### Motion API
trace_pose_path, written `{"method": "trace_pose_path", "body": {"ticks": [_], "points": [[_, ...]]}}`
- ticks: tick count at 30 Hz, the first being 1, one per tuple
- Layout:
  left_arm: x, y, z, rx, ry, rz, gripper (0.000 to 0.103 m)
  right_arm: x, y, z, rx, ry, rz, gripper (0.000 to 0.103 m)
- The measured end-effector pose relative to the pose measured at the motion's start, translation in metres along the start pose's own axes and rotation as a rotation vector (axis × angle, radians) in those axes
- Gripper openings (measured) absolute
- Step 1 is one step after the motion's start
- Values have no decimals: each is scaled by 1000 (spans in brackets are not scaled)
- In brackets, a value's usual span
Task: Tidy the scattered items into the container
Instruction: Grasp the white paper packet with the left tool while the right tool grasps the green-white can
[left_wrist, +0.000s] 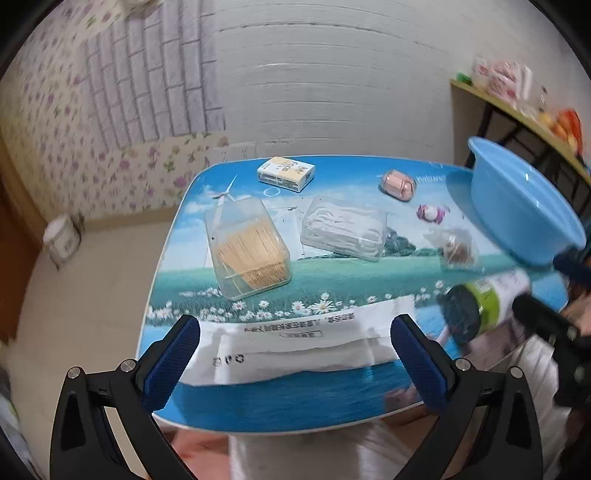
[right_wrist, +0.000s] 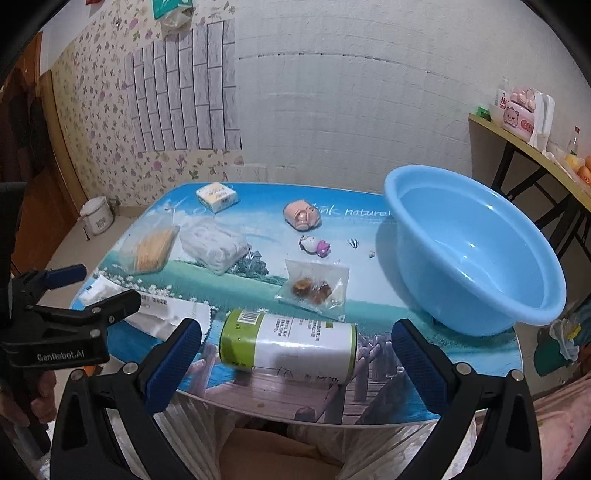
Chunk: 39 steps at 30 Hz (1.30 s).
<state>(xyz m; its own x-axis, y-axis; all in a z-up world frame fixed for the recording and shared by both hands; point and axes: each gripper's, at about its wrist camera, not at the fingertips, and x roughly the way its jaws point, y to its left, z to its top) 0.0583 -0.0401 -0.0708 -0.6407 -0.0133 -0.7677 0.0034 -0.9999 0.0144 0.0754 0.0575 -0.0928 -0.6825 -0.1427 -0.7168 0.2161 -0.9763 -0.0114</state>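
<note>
While both pairs of blue-padded fingers stand spread as wide as they go and hold nothing, the right gripper (right_wrist: 295, 354) hangs over the near edge of the table (right_wrist: 376, 402), tilted down, with the green-and-white canister (right_wrist: 288, 349) lying on its side between its fingers, touched by neither pad. Left of the canister, the left gripper (left_wrist: 295, 354) hovers above a white paper packet (left_wrist: 295, 347) at the same near edge. Beyond the canister lies a clear snack bag (right_wrist: 314, 288); farther back sit a small pink-and-white figurine (right_wrist: 316, 245) and a pink toy face (right_wrist: 302, 215). Right of the canister stands the light blue basin (right_wrist: 476, 247), nothing inside it. Left of the canister and farther back are a clear box of white floss picks (left_wrist: 343, 232), a clear box of toothpicks (left_wrist: 251, 247) and, at the far edge, a small yellow-and-white carton (left_wrist: 286, 173). The tabletop carries a printed sky-and-meadow scene. Behind it runs a white wall with floral and brick-pattern paper, a white pot (right_wrist: 96, 218) on the floor, and a side shelf (right_wrist: 532, 147) at the right.
</note>
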Motion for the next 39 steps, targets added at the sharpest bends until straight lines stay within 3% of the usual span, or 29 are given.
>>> {"method": "trace_pose_path", "body": {"ticks": [6,11,19,29,39], "points": [[10,6,-1,159,11,-27,103,12,-3,1,23,25,-15,103],[14,7,-2,245,9,-113,103,21,-3,0,41,46,-22,103],[28,5,-7,395,5,-108,103,32,6,-1,40,69,-46,103],[40,10,-15,432,18,-218,103,46,14,-1,25,100,-64,103],[39,12,-19,399,29,-283,103,60,15,-1,5,121,-92,103]]}}
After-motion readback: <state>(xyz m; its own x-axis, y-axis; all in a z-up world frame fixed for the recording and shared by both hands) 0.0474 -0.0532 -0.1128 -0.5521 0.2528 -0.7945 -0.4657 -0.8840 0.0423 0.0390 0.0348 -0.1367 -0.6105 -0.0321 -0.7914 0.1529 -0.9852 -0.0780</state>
